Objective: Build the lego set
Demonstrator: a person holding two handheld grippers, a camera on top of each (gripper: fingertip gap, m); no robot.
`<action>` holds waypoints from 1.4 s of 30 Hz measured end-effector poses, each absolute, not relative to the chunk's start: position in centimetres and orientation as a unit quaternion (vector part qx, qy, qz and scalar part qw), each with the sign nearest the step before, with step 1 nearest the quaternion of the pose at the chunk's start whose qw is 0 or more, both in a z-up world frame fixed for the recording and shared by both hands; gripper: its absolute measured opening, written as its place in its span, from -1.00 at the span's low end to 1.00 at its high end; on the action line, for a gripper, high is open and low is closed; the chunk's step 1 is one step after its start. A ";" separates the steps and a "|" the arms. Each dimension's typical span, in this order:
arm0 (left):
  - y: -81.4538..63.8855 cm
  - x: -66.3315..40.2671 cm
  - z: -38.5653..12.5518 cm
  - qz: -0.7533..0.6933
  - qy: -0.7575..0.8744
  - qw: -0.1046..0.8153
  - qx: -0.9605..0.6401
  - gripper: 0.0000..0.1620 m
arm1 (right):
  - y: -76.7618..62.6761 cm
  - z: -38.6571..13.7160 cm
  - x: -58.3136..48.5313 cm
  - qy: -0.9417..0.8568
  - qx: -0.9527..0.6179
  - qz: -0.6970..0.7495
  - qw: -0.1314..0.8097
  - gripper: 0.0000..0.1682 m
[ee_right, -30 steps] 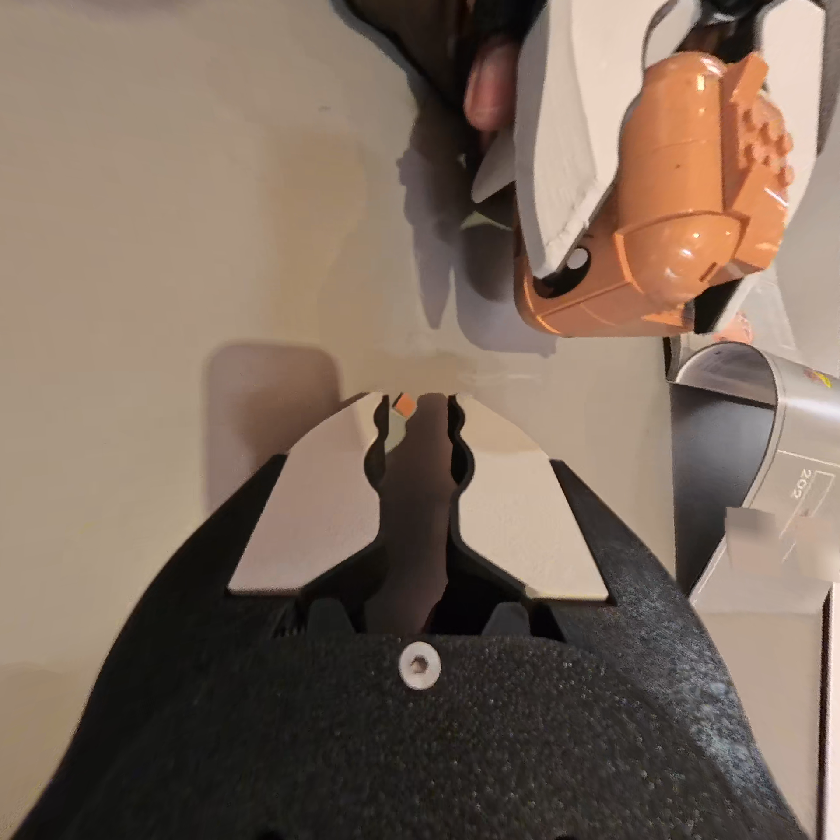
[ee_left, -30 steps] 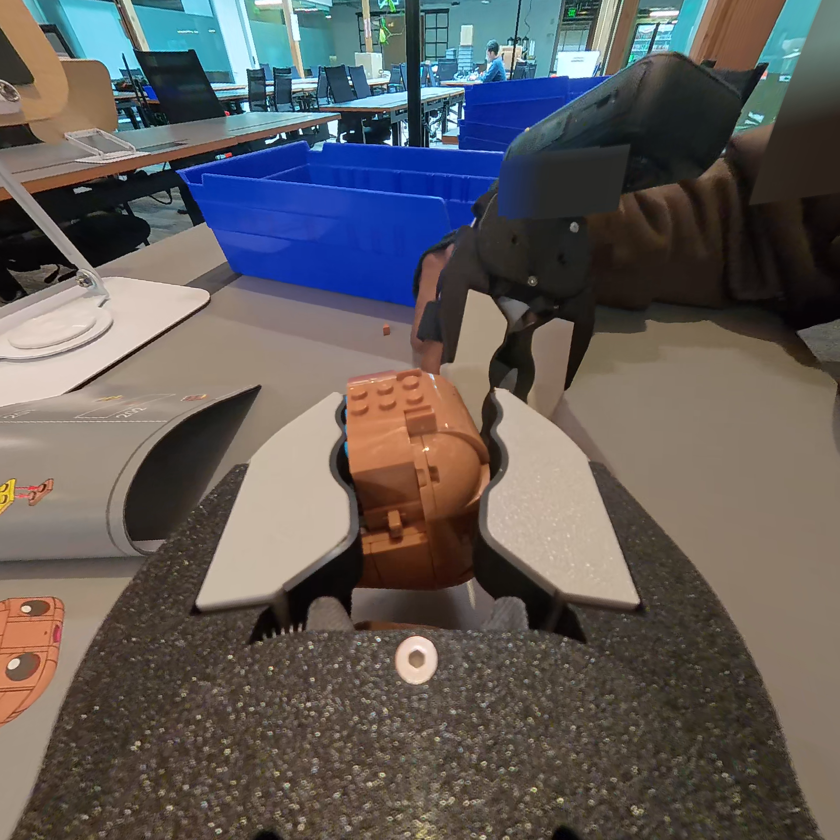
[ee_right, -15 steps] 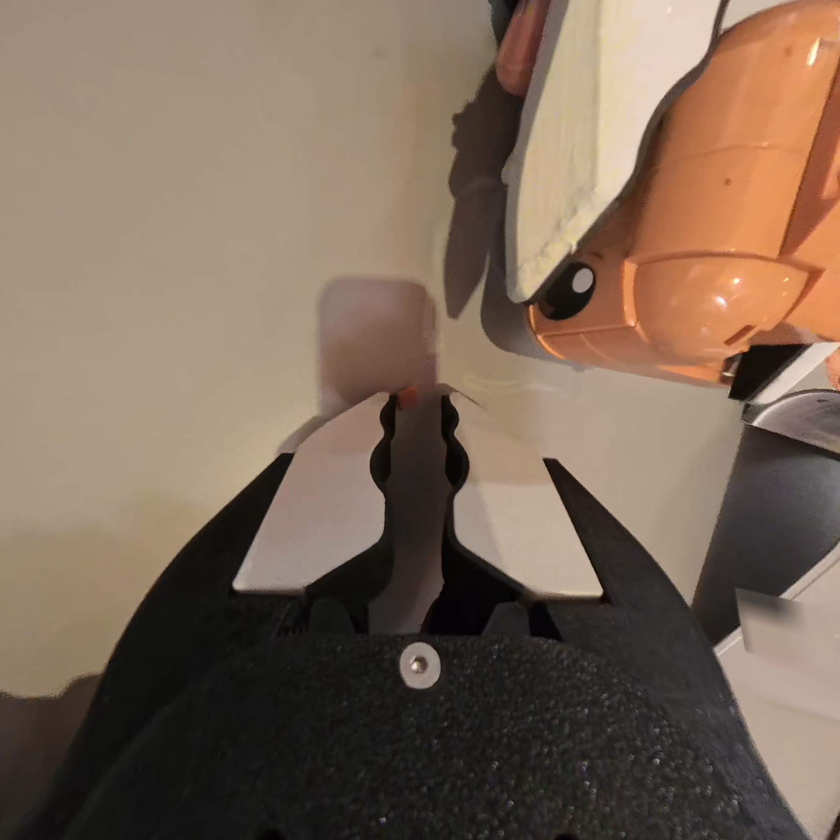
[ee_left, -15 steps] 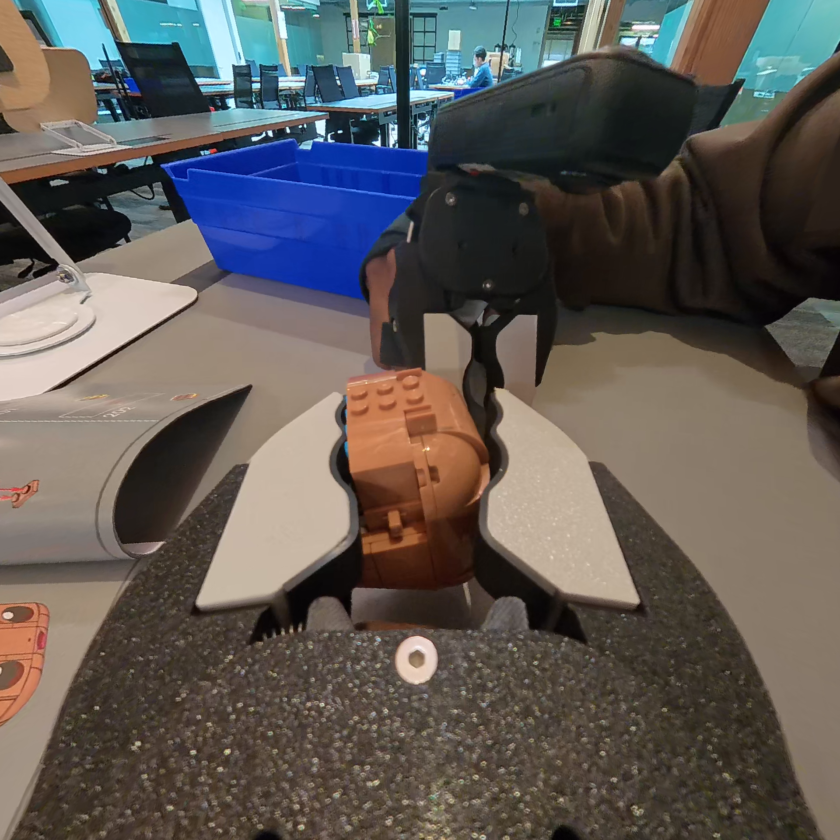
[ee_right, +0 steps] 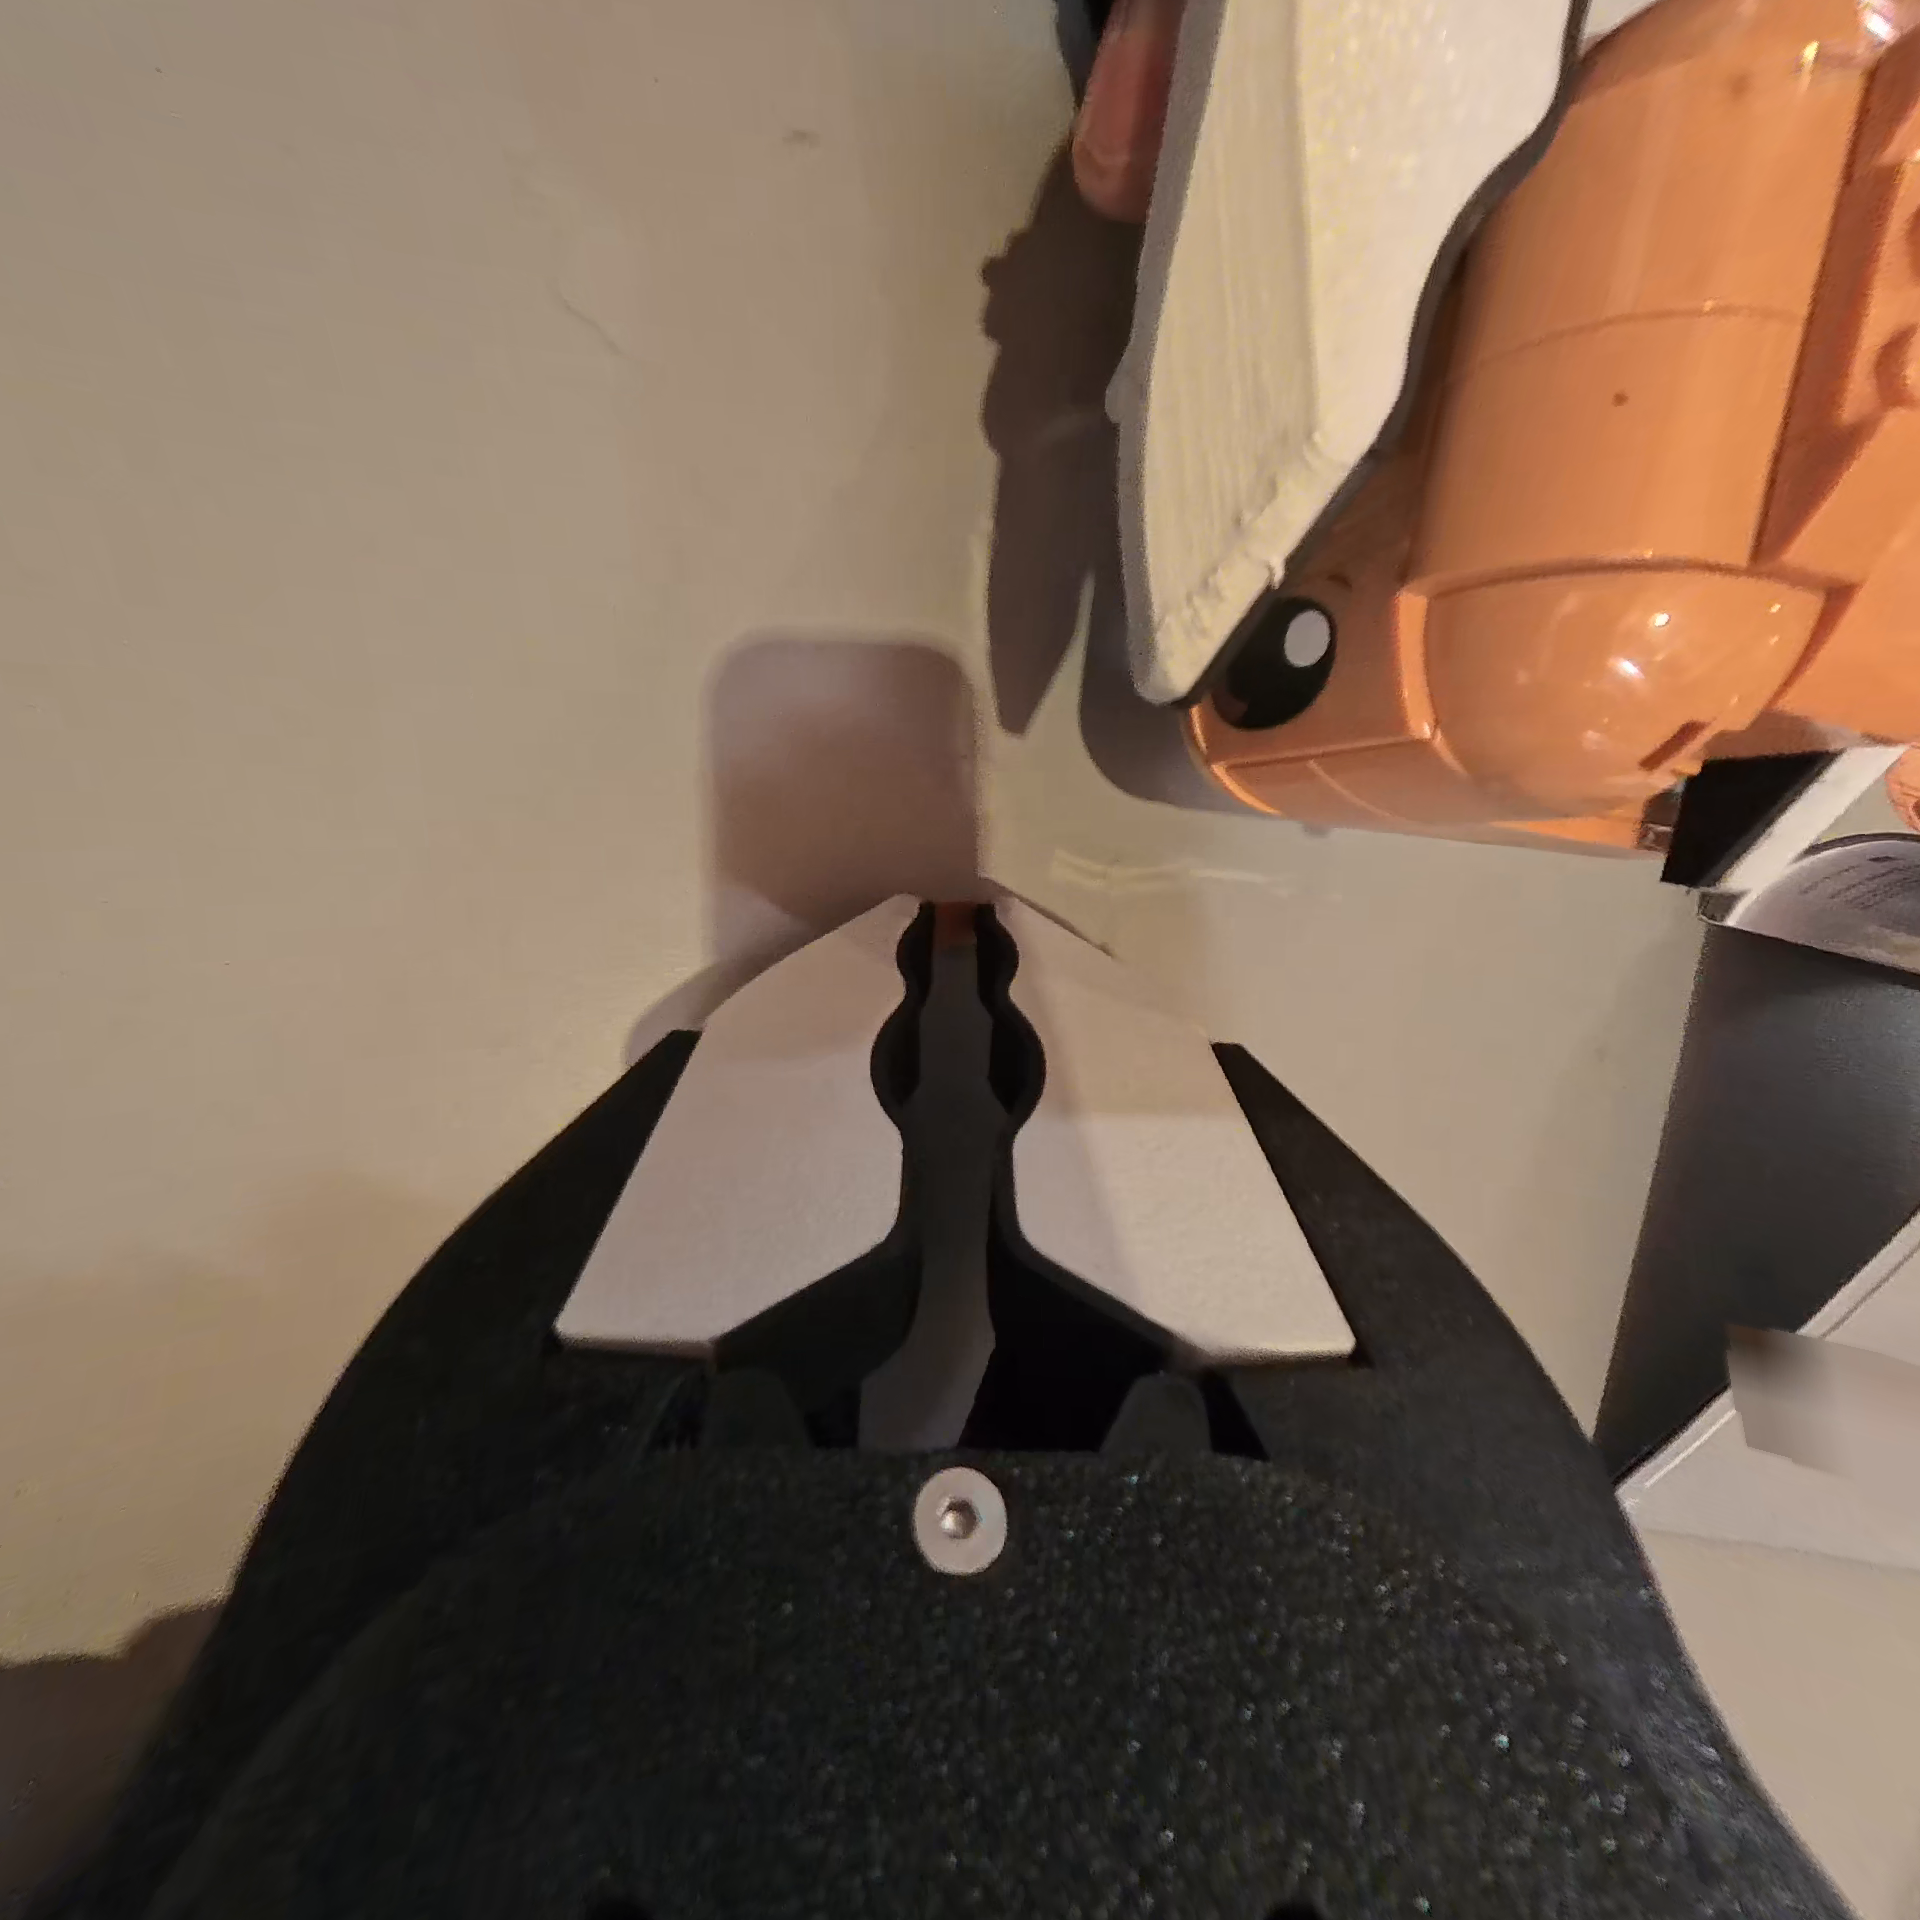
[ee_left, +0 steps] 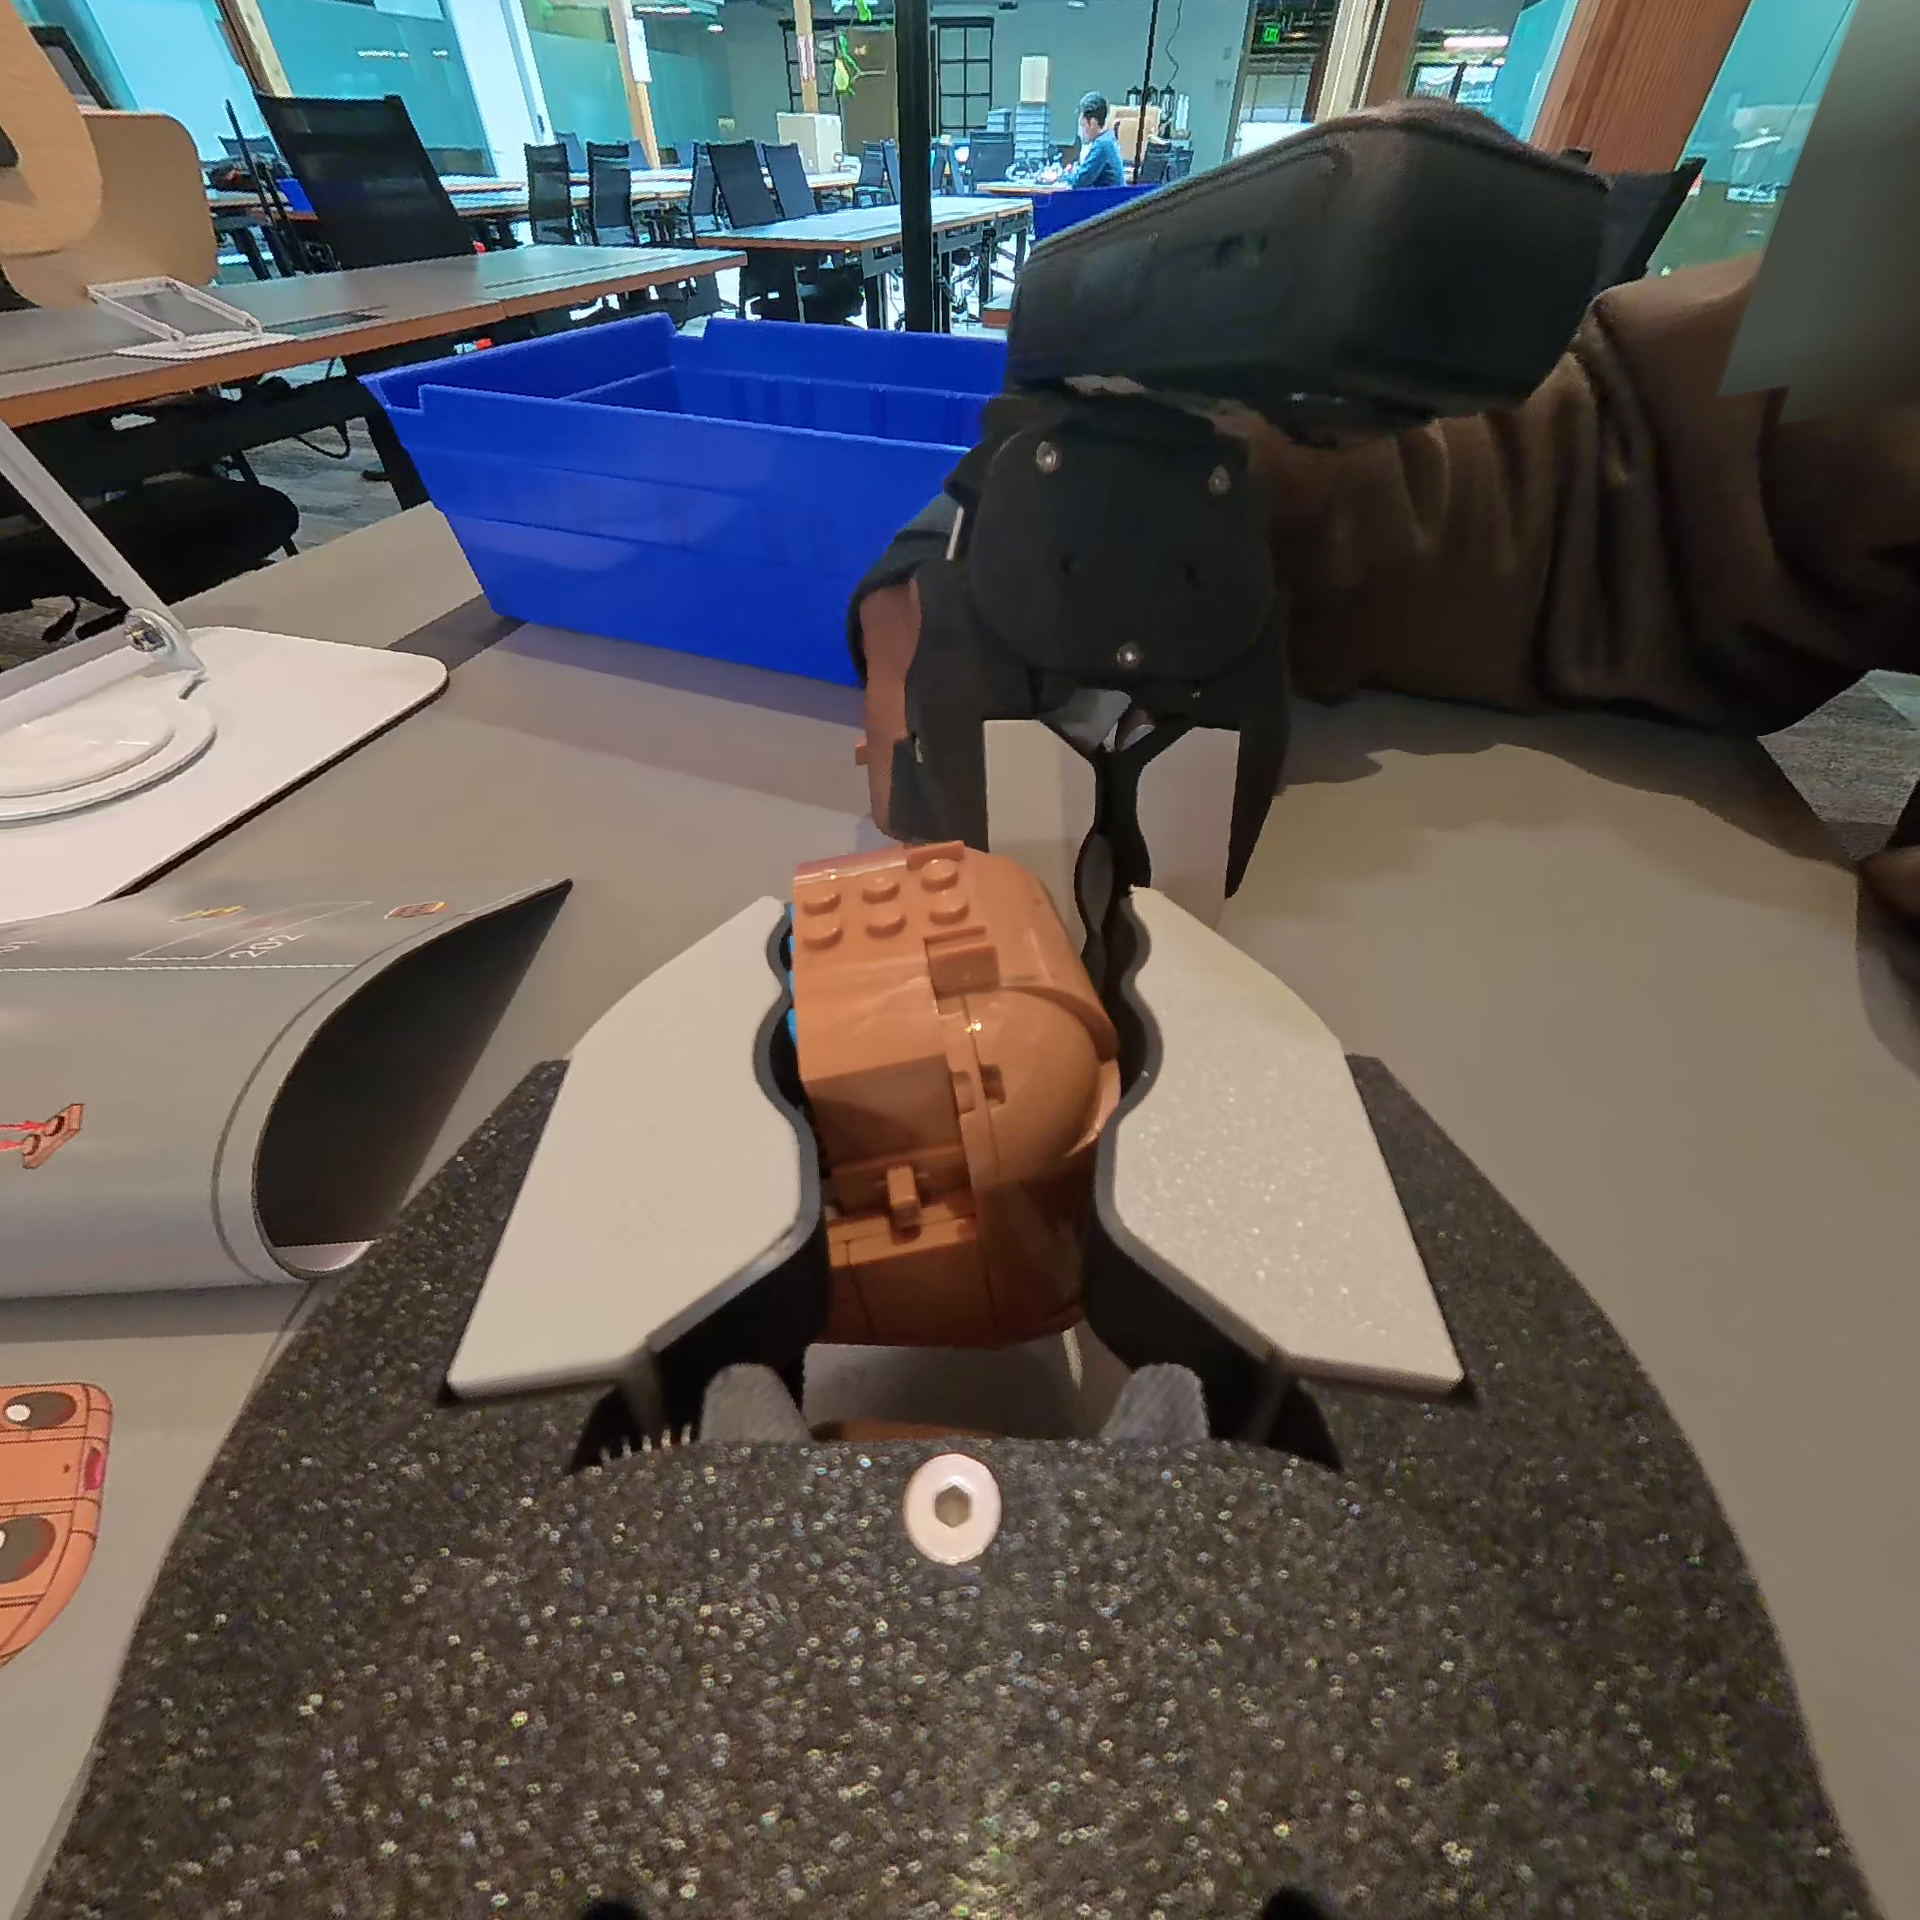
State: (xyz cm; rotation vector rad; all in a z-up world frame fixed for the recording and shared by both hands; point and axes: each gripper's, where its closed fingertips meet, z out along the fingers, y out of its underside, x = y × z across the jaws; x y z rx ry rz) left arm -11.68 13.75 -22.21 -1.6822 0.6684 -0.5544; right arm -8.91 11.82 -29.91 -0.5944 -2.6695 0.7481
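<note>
My left gripper [ee_left: 956,914] is shut on a brown lego build [ee_left: 945,1091] with studs on top, held just above the grey table. In the right wrist view the build [ee_right: 1558,499] fills the upper right; it has a black eye [ee_right: 1278,649], and a left finger pad [ee_right: 1299,312] lies over it. My right gripper [ee_right: 956,906] points down at the table, shut on a small orange piece [ee_right: 954,923] pinched at its tips. In the left wrist view the right gripper [ee_left: 1117,831] stands just behind the build, its tips hidden by it.
A blue bin [ee_left: 707,520] stands at the back of the table [ee_left: 1507,1039]. A curled grey instruction booklet [ee_left: 208,1091] lies at the left, also in the right wrist view [ee_right: 1766,1143]. A white stand base [ee_left: 260,717] sits far left. A brown sleeve [ee_left: 1558,540] reaches in from the right. The gap from one gripper's tips to the other's is roughly 8 cm.
My right gripper has closed in on the small orange piece and moved nearer the lego build, which looms larger in its view. My left gripper keeps its hold.
</note>
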 end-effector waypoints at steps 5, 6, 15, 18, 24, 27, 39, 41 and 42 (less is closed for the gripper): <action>13.7 -11.7 -22.1 -0.238 0.285 0.586 -0.720 -0.29 | 11.8 -29.9 -8.9 -0.934 -0.200 0.247 0.161 -0.91; 13.7 -11.8 -22.1 -0.238 0.285 0.587 -0.720 -0.29 | 11.8 -29.9 -8.9 -0.935 -0.198 0.244 0.163 -0.91; 13.7 -11.7 -21.9 -0.247 0.278 0.592 -0.715 -0.30 | 12.9 -29.5 -9.4 -0.935 -0.211 0.218 0.183 -0.91; 13.7 -11.6 -21.8 -0.250 0.277 0.592 -0.715 -0.30 | 13.5 -29.2 -9.6 -0.932 -0.229 0.207 0.188 -0.91; 13.8 -11.7 -21.7 -0.253 0.269 0.595 -0.714 -0.30 | 16.2 -28.6 -10.9 -0.901 -0.349 0.141 0.214 -0.92; 13.8 -11.8 -21.6 -0.257 0.265 0.596 -0.713 -0.29 | 16.6 -27.5 -11.6 -0.875 -0.398 0.140 0.235 -0.92; 13.7 -11.8 -21.5 -0.263 0.268 0.597 -0.709 -0.29 | 17.2 -26.1 -11.9 -0.845 -0.450 0.128 0.258 -0.92; 13.6 -11.7 -21.5 -0.264 0.268 0.597 -0.709 -0.29 | 17.3 -25.0 -12.0 -0.839 -0.452 0.149 0.264 -0.92; 13.6 -11.5 -21.4 -0.267 0.267 0.598 -0.707 -0.29 | 17.3 -24.1 -12.0 -0.834 -0.453 0.164 0.270 -0.92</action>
